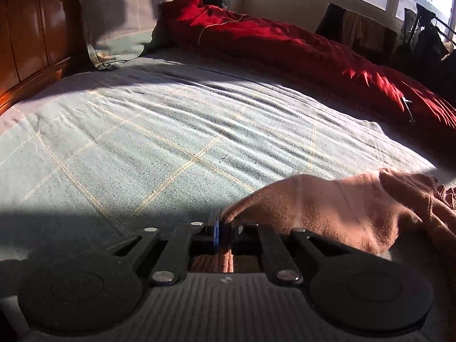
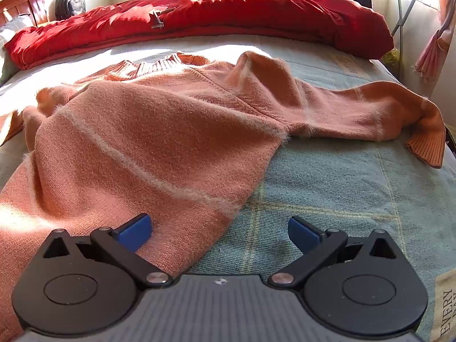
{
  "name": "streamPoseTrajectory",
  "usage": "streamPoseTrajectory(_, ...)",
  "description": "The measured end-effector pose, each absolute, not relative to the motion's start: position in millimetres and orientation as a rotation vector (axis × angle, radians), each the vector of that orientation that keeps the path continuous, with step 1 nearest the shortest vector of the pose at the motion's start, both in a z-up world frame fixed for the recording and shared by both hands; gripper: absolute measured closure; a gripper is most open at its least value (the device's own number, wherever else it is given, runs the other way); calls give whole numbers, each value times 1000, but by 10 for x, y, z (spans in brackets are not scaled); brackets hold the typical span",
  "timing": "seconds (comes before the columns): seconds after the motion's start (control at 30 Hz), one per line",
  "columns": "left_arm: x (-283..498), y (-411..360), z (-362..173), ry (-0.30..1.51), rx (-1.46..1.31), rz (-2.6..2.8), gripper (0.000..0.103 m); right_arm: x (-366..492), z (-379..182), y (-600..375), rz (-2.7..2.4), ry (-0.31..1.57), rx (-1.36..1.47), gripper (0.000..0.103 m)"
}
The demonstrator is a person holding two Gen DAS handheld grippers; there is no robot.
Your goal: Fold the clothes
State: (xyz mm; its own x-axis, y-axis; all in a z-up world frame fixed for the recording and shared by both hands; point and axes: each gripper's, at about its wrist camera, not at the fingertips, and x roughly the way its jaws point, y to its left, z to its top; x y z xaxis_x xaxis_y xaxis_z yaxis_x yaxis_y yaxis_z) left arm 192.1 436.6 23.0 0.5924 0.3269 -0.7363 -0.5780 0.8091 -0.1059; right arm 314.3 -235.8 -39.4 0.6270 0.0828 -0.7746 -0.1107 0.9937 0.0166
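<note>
Sweater crosswise on bedspread, neckline toward red quilt, sleeve rightward.

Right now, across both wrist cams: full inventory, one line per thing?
sweater: 1, fuzzy orange-pink with pale stripes, spread rumpled on the near bed, one sleeve stretched right
bedspread: 1, pale blue-green with thin yellow checks, covers the bed
red quilt: 1, red, bunched along the far side of the bed
pillow: 1, grey-green checked, against the headboard
headboard: 1, brown wood, head of bed
backpack: 1, dark grey, far corner behind the quilt
hanging clothes: several, dark, on a rack by the window
left gripper: 1, black with blue pads, jaws shut on the sweater's edge
right gripper: 1, black with blue pads, jaws open over the sweater's hem corner
</note>
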Motion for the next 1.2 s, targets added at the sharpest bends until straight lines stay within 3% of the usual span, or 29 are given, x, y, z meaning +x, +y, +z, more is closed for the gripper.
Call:
streamPoseTrajectory(0.07,1890,4481,186,790,-400,565,89,3142,-403,-2364,112,888,-29,0)
streamPoseTrajectory(0.5,1893,4519,384,781,-337,738,80,3151,-470,-2387,122,904,-13,0)
streamPoseTrajectory(0.63,1869,4507,457,766,-338,740,65,3157,-490,-2387,127,904,-16,0)
streamPoseTrajectory(0.7,1896,4424,442,771,-328,714,65,3159,-508,-2388,130,903,-19,0)
streamPoseTrajectory(0.93,2166,3658,281,801,-216,496,57,3170,-545,-2382,133,901,-18,0)
streamPoseTrajectory(1.2,2395,2187,-17,835,-99,82,49,3134,-554,-2390,131,876,-5,0)
